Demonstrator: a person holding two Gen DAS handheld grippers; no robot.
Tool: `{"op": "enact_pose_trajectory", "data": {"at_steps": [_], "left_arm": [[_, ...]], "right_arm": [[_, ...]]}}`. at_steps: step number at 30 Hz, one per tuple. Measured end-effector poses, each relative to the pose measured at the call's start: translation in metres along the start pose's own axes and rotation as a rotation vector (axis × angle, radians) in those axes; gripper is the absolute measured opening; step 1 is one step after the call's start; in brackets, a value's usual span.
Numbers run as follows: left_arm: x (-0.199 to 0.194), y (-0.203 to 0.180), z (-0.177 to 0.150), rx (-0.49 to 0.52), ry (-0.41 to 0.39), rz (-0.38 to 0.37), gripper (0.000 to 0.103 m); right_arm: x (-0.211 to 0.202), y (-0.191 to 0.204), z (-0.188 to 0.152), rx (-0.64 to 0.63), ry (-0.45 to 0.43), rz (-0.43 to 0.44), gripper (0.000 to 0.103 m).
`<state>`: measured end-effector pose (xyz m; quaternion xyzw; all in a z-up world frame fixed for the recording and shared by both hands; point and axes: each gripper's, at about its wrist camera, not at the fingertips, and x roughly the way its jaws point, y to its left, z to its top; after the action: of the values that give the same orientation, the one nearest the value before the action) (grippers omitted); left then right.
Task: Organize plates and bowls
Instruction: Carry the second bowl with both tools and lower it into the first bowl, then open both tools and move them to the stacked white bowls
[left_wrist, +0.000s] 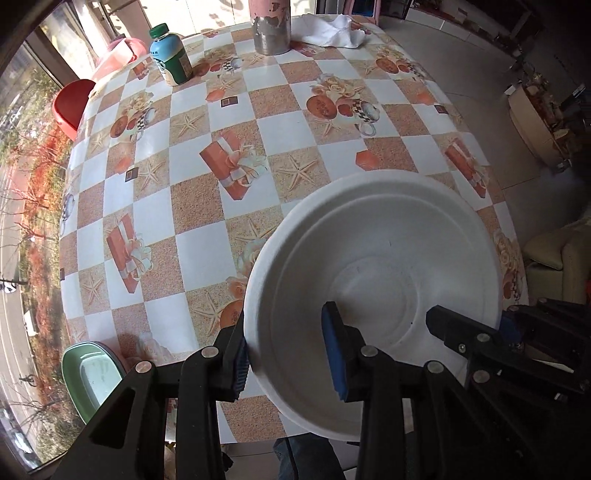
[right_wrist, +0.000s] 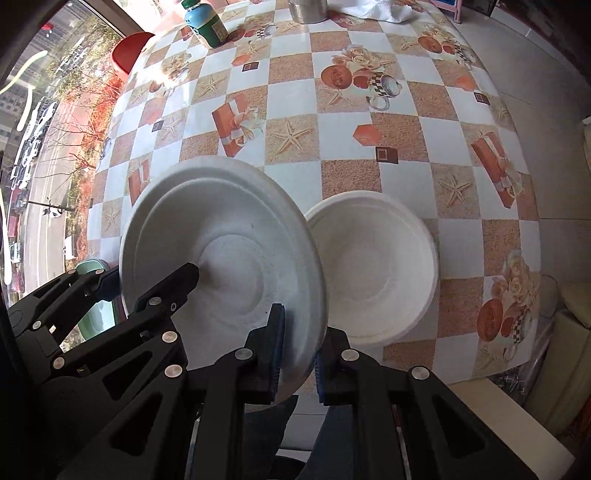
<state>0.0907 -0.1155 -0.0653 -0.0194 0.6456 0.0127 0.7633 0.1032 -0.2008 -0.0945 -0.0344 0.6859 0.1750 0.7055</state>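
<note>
One tabletop (left_wrist: 192, 206), covered in a checkered cloth printed with starfish and gift boxes, fills both views. Two white bowls are on show. The larger bowl (right_wrist: 221, 251), held above the cloth in the lower middle of each view, is gripped by both tools at once. The smaller bowl (right_wrist: 376, 269) sits on the cloth just right of it in the right wrist view.

The left tool (left_wrist: 288, 362) is narrowly parted with the larger bowl's left rim between its blue pads. The right tool (right_wrist: 299, 354) is pinched tight on the opposite rim.

At the top of the frames stand one metal canister (left_wrist: 271, 33), one white cloth (left_wrist: 332, 31) and one green-capped bottle (left_wrist: 170, 59). One green dish (left_wrist: 92, 376) shows at the lower left, beyond the tabletop's edge.
</note>
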Motion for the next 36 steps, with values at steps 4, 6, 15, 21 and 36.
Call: {"op": "enact_pose_trajectory", "data": {"at_steps": [4,6,15,21,36], "left_arm": [[0.008,-0.026,0.012,0.042,0.021,-0.011,0.038],[0.013,-0.039,0.014,0.07,0.028,-0.006,0.038],[0.044,-0.065,0.026,0.077,0.093,-0.016,0.038],[0.052,-0.073,0.032,0.095,0.105,-0.008,0.048],[0.02,-0.029,0.008,0.036,0.053,0.032,0.103]], "right_arm": [[-0.008,-0.028,0.001,0.05,-0.021,0.008,0.016],[-0.009,-0.044,-0.002,0.089,-0.015,0.013,0.016],[0.009,-0.084,0.005,0.159,0.015,0.004,0.016],[0.022,-0.097,0.014,0.147,0.029,0.001,0.016],[0.008,-0.116,0.006,0.119,0.001,-0.044,0.098]]}}
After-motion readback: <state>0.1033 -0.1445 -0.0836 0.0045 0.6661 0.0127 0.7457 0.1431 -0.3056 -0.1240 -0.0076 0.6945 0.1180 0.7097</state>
